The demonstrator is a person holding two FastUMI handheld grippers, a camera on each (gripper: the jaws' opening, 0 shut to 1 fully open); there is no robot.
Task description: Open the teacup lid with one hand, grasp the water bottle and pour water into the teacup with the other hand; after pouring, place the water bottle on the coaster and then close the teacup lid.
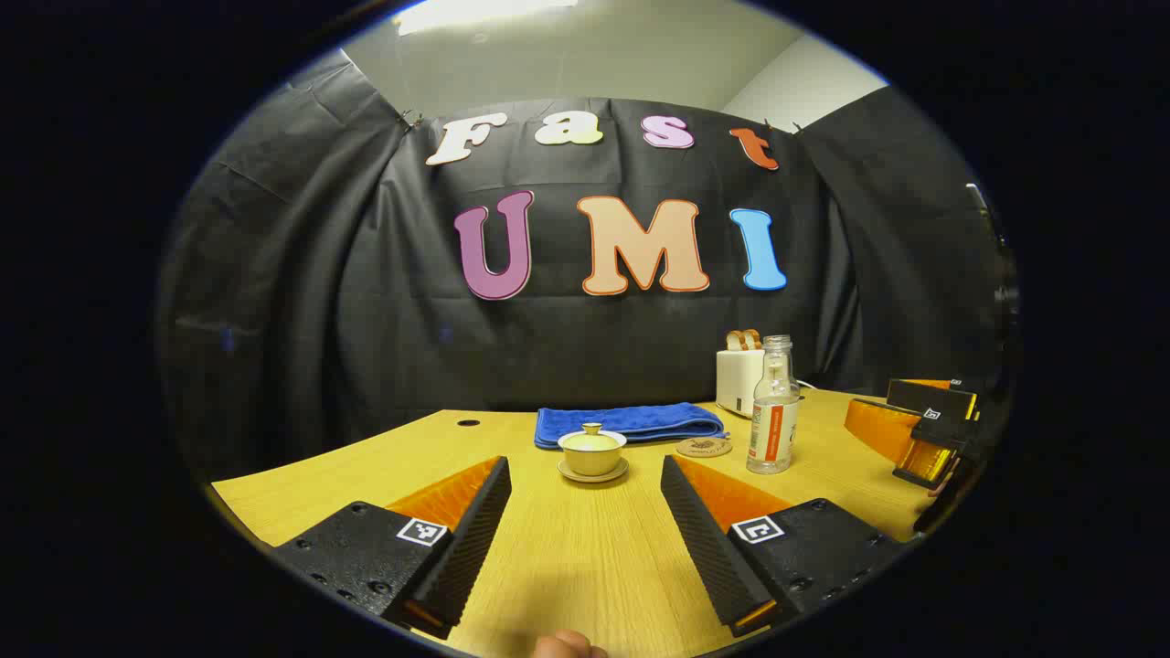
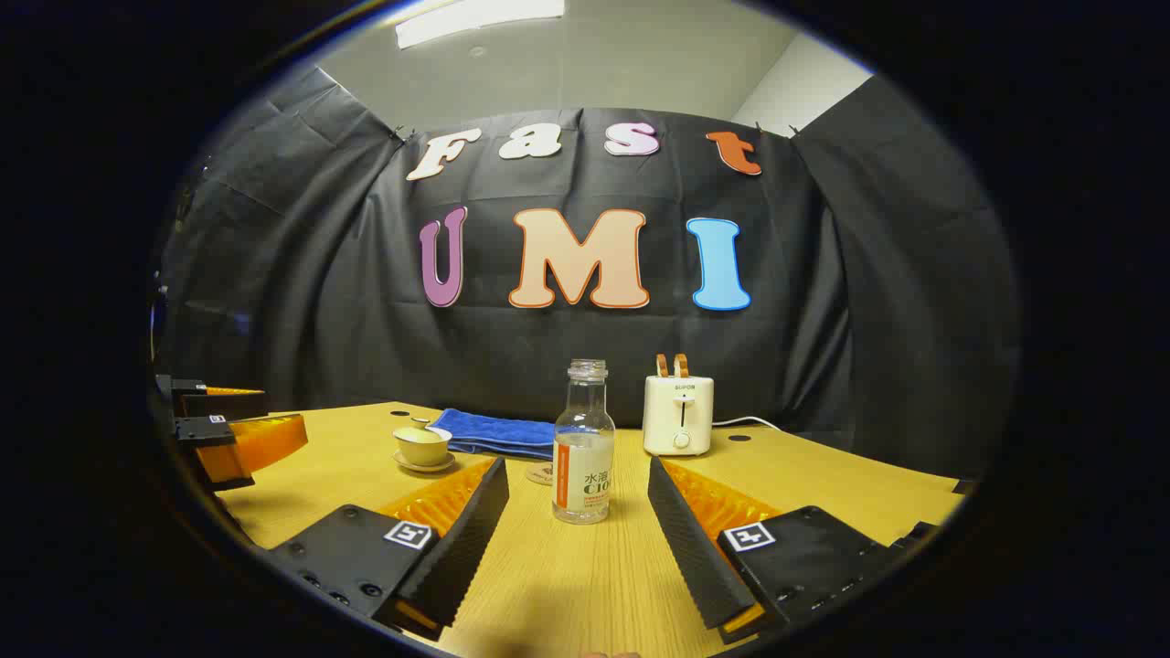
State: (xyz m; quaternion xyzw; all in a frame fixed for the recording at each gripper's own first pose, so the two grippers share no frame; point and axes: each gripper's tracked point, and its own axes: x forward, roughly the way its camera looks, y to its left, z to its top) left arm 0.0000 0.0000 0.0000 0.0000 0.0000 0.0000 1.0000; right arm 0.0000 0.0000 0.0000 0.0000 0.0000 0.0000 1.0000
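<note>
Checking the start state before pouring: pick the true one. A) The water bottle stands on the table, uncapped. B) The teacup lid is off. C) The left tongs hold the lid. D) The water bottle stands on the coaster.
A: the water bottle stands uncapped on the table, beside the coaster.

Wood table (image 1: 567,548), black cloth wall (image 1: 302,302), ceiling light (image 2: 480,18)

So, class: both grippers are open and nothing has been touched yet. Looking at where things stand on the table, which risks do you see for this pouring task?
1. The clear plastic water bottle has no cap, so a careless grasp by the right gripper might spill water.
2. The round cork coaster lies close to the small lidded yellow teacup; setting the bottle down could knock it.
3. The lid's knob looks small; the left gripper may slip.
</note>
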